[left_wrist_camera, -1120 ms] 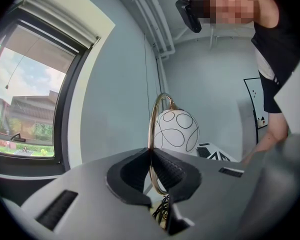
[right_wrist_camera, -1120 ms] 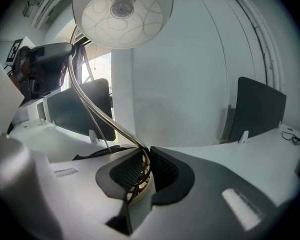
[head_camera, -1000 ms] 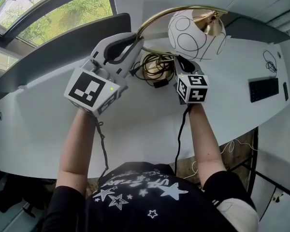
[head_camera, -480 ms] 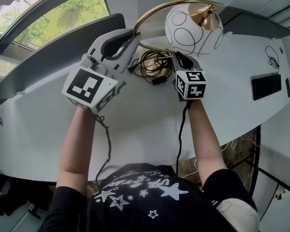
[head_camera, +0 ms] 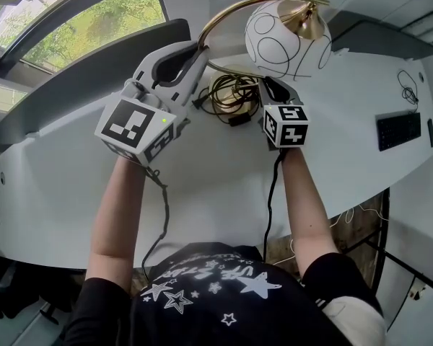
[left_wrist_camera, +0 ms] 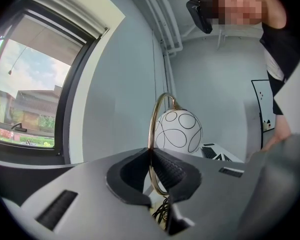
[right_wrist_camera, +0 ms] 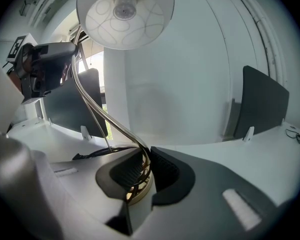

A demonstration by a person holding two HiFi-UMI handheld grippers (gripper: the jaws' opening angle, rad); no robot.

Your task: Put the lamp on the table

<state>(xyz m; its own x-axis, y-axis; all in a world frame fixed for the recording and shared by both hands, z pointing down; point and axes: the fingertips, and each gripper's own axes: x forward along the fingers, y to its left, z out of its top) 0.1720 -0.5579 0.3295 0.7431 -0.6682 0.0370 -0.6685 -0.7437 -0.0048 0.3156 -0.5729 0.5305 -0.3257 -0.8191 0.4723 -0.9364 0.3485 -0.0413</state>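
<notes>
Our left tongs [head_camera: 197, 49] pinch the lamp [head_camera: 287, 38] by its arc, our right tongs [head_camera: 268, 85] by its stem; open desk [head_camera: 346, 121] lies right of them, cord [head_camera: 231, 96] between.

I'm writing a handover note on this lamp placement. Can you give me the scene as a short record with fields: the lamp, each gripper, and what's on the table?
lamp: white globe shade with black rings, curved brass stem
left gripper: shut on the stem, high on its arc
right gripper: shut on the stem, low, just above the base
base touching table: cannot tell
also on table: coiled cord between the grippers; keyboard far right
</notes>
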